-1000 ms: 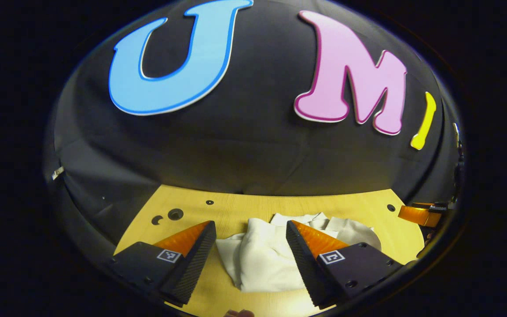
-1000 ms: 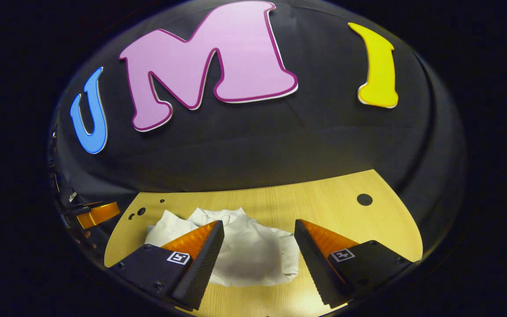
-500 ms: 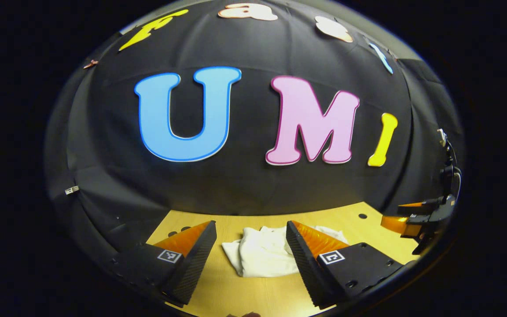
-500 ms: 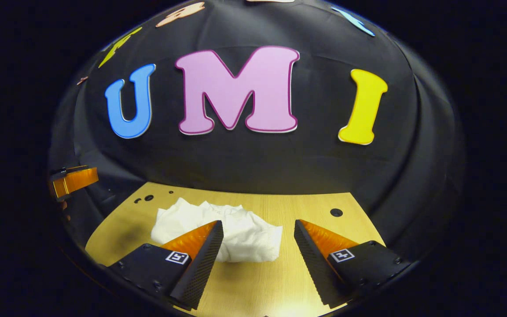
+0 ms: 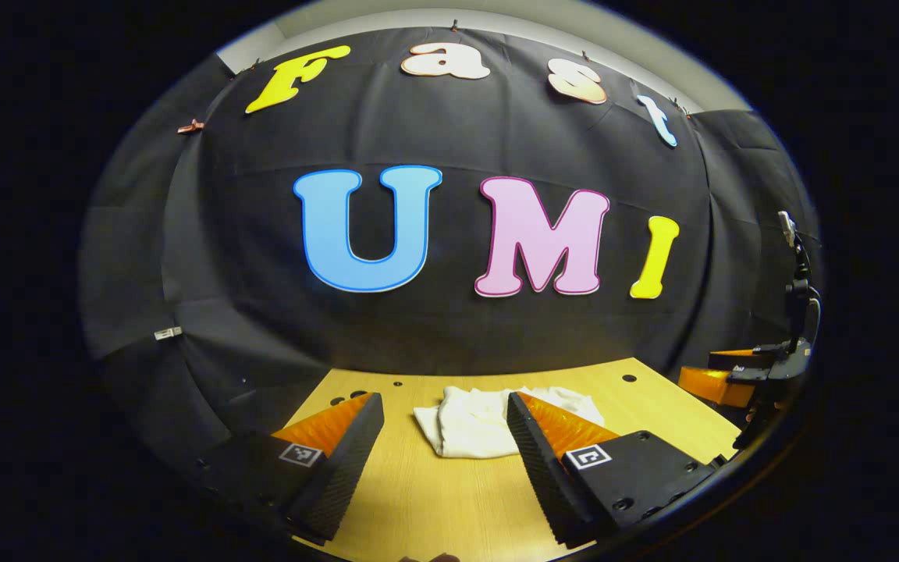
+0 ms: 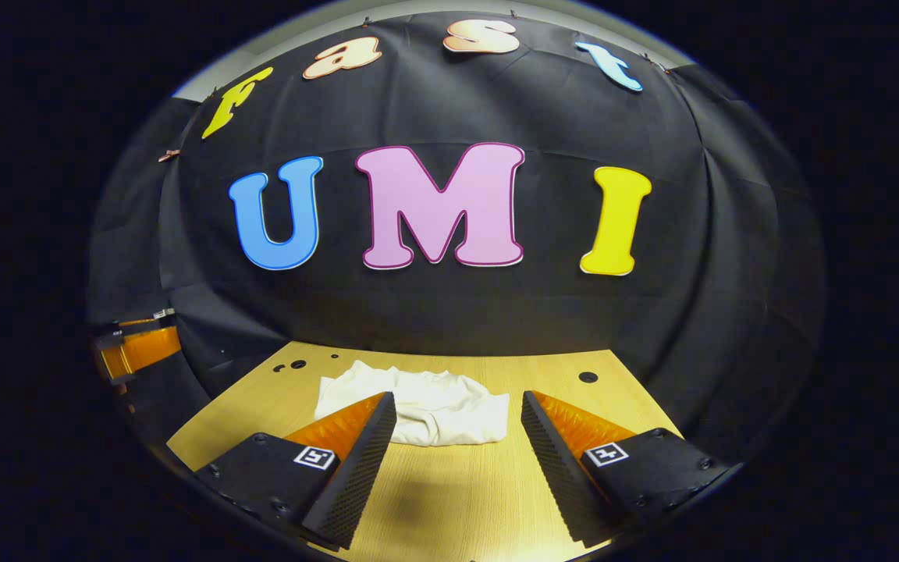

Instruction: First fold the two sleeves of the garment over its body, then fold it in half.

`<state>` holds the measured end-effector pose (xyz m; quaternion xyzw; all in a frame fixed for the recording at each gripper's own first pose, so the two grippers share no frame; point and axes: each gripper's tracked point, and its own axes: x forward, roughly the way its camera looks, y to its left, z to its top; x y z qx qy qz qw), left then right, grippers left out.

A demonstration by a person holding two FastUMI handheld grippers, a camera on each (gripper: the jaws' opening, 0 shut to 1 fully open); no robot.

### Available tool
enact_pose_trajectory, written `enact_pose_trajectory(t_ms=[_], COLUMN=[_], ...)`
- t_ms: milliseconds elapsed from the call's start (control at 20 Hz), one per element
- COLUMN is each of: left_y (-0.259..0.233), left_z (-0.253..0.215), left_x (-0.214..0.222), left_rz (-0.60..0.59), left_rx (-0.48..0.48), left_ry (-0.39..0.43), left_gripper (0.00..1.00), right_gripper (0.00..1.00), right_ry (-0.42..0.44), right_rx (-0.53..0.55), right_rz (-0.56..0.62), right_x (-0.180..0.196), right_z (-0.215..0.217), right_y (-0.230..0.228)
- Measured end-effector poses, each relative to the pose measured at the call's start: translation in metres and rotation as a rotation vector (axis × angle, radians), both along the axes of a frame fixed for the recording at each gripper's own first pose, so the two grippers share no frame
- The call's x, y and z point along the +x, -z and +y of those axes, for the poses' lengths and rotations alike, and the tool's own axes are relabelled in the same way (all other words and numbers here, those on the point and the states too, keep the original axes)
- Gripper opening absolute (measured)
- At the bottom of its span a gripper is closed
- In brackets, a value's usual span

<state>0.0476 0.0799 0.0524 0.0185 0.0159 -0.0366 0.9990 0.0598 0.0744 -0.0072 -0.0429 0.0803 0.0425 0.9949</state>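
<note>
1. The garment (image 5: 481, 421), a white piece of cloth folded into a compact bundle, lies flat on the wooden surface (image 5: 434, 499), beyond the fingertips of both grippers and touching neither.
2. In the left gripper view, the left gripper (image 5: 445, 406) has its fingers spread wide apart with nothing between them but bare surface. The garment sits ahead of the gap, its right part hidden behind the right-hand finger (image 5: 551, 437), its left edge well short of the left-hand finger (image 5: 340, 445).
3. In that view the bundle's long axis runs across the gap, from one finger toward the other; a vertical fold line marks its left part. Which end is collar or hem cannot be told.
4. In the right gripper view, the right gripper (image 6: 457, 406) likewise has its fingers far apart and empty. The garment (image 6: 426, 406) lies ahead of the gap and leans toward the left-hand finger (image 6: 348, 453), whose tip covers its near left corner; its right edge stops short of the right-hand finger (image 6: 574, 445).
5. Here too the long axis runs crosswise to the fingers, with a rumpled far edge and a straighter near edge.
6. The other gripper shows at the far right edge of the left gripper view (image 5: 730, 375) and at the far left edge of the right gripper view (image 6: 133, 347), off the side of the surface and well apart from the garment.
7. Small round holes (image 6: 588, 377) dot the far part of the surface.
</note>
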Motion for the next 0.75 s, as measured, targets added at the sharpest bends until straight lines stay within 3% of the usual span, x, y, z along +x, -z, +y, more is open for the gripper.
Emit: enact_pose_trajectory(t_ms=[300,750], left_y=[0.027,0.051], left_z=[0.006,0.005], left_x=[-0.041,-0.040], left_rz=[0.014,0.071], left_rx=[-0.033,-0.053], left_ry=[0.001,0.037], left_gripper=[0.97,0.97], right_gripper=[0.99,0.99], right_ry=[0.016,0.029], right_rx=[0.030,0.030], right_rz=[0.027,0.079], right_x=[-0.041,-0.052], right_z=[0.006,0.014], right_y=[0.023,0.042])
